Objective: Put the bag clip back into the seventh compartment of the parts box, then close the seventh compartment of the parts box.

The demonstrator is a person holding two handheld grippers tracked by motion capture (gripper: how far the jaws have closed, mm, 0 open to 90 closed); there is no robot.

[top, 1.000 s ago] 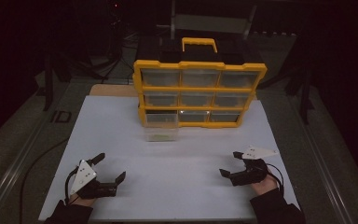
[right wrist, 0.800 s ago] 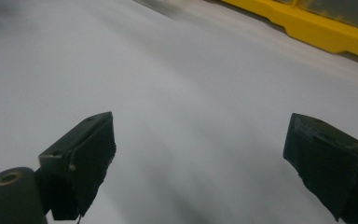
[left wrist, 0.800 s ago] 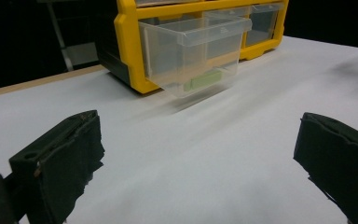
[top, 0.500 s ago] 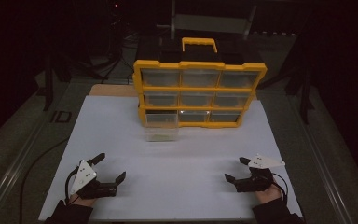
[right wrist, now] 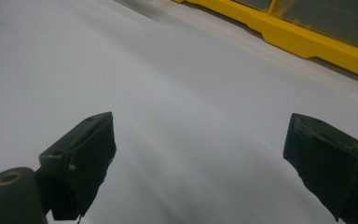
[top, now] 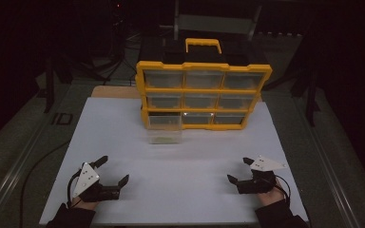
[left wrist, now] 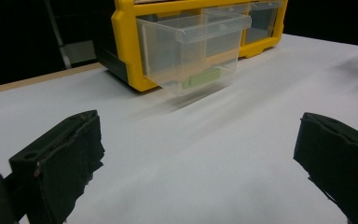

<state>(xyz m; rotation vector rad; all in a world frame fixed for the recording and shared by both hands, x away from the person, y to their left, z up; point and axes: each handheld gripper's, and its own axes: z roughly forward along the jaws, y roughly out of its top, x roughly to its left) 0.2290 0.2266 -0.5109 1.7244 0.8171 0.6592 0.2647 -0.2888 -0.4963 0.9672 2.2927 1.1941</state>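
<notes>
White table [top: 180, 190] under tools, dark room around.

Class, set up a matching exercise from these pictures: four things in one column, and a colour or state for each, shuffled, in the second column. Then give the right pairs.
Things:
1. organizer frame
2. pulled-out drawer
3. table sheet
4. left gripper

Colours or states:
A. white
B. jaws open, holding nothing
C. yellow
D. clear plastic, a green piece inside

Pairs: 1-C, 2-D, 3-A, 4-B
</notes>
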